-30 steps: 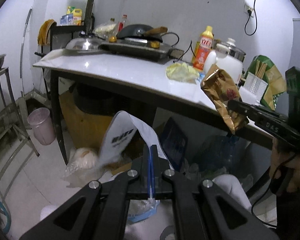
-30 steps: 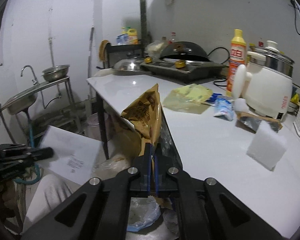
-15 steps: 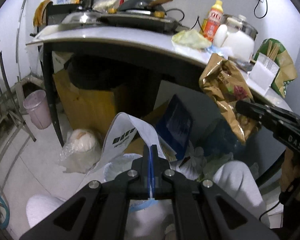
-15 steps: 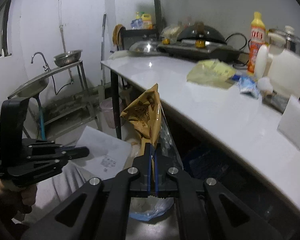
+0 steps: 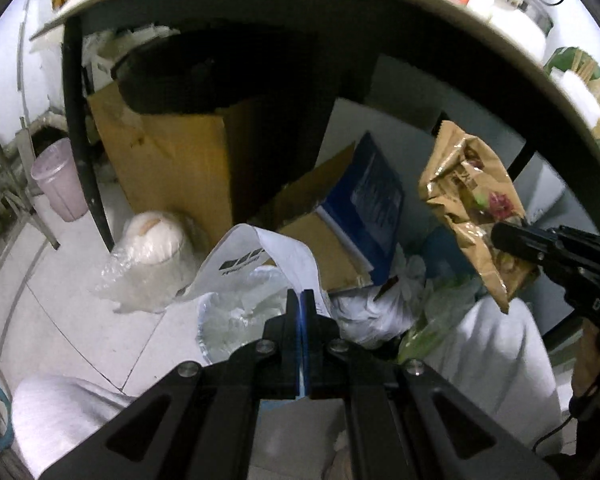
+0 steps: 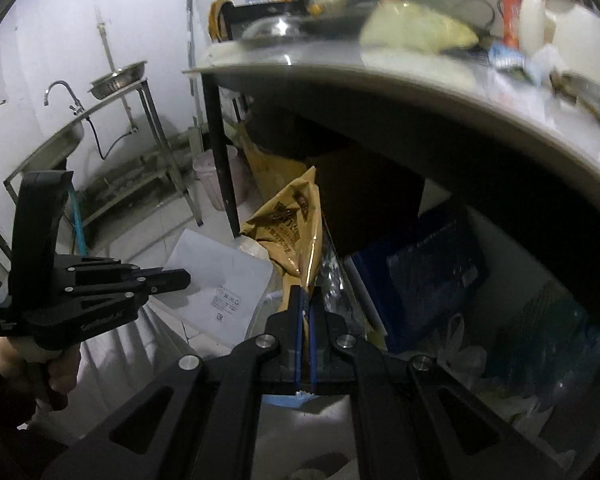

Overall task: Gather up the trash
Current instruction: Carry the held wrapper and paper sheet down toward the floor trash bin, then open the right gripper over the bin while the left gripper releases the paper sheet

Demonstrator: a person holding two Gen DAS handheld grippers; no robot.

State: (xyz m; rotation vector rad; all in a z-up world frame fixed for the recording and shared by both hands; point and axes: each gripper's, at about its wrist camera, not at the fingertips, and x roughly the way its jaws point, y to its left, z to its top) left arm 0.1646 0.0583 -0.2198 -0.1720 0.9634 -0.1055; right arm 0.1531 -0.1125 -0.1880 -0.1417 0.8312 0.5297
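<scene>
My left gripper (image 5: pixel 300 296) is shut on the lower edge of a white printed paper sheet (image 5: pixel 256 252), which curls up over a clear plastic bag (image 5: pixel 232 320) on the floor. My right gripper (image 6: pixel 306 292) is shut on the bottom of a crumpled brown snack bag (image 6: pixel 296 232) that stands up from its jaws. In the left wrist view the right gripper (image 5: pixel 500 236) and the brown bag (image 5: pixel 468 192) hang at the right, below the table edge. In the right wrist view the left gripper (image 6: pixel 184 278) holds the white sheet (image 6: pixel 220 280) at the left.
The white table top (image 6: pixel 380 72) arches overhead, on a black leg (image 5: pixel 80 140). Cardboard boxes (image 5: pixel 172 160), a blue box (image 5: pixel 376 200) and loose plastic bags (image 5: pixel 152 248) crowd the space beneath. A pink bin (image 5: pixel 58 176) stands left. The person's pale trousered knees (image 5: pixel 496 360) flank the floor bag.
Both grippers have sunk from table-top height to below the table edge and tipped downward, each still holding its load. The floor clutter now fills both views.
</scene>
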